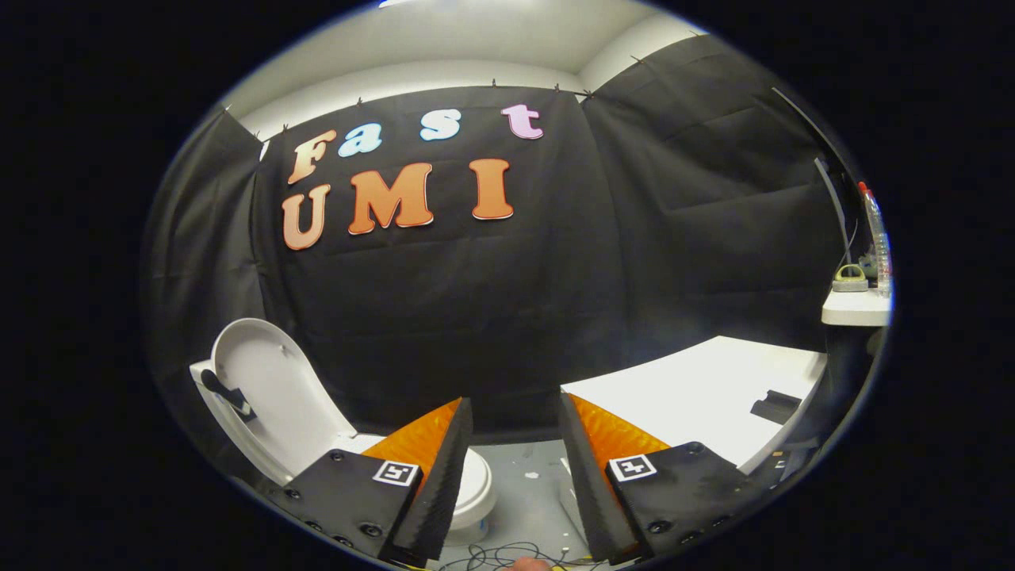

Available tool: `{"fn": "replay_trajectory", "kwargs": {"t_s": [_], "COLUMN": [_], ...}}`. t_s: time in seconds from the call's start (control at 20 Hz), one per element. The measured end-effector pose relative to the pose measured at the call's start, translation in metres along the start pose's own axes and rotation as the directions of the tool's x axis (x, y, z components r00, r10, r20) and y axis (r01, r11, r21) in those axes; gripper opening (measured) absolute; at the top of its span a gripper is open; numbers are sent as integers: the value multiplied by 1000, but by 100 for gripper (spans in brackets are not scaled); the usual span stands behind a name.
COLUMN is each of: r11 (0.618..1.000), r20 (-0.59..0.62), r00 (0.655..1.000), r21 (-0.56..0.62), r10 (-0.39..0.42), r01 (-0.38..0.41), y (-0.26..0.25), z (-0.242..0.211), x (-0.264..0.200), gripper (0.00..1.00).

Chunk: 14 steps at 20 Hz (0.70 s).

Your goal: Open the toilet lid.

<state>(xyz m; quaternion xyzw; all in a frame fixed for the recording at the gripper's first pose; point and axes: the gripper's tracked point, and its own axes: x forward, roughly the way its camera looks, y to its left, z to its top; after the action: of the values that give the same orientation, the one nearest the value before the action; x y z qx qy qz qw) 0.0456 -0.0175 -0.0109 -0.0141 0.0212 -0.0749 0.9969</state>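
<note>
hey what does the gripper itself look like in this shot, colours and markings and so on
The two-finger gripper has wedge-shaped fingers with ribbed orange outer faces and textured black inner pads. Each sits on a black bolted plate bearing a square black-and-white marker tag. Thin cables trail beneath.

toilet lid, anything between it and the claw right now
Nothing visible does. The toilet lid already stands raised against the black cloth wall, off beyond the left finger. The claw is open and holds nothing, with bare floor between its fingers.
</note>
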Motion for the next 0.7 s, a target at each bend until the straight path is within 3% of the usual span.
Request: {"fn": "replay_trajectory", "kwargs": {"t_s": [0.3, 0.7], "r11": [999, 999], "r20": [-27, 35], "r00": [999, 999], "r21": [34, 29], "r10": [25, 21], "r01": [-24, -22], "y": [-4, -5], "z": [-5, 9], "x": [-5, -8], "gripper": [73, 73]}}
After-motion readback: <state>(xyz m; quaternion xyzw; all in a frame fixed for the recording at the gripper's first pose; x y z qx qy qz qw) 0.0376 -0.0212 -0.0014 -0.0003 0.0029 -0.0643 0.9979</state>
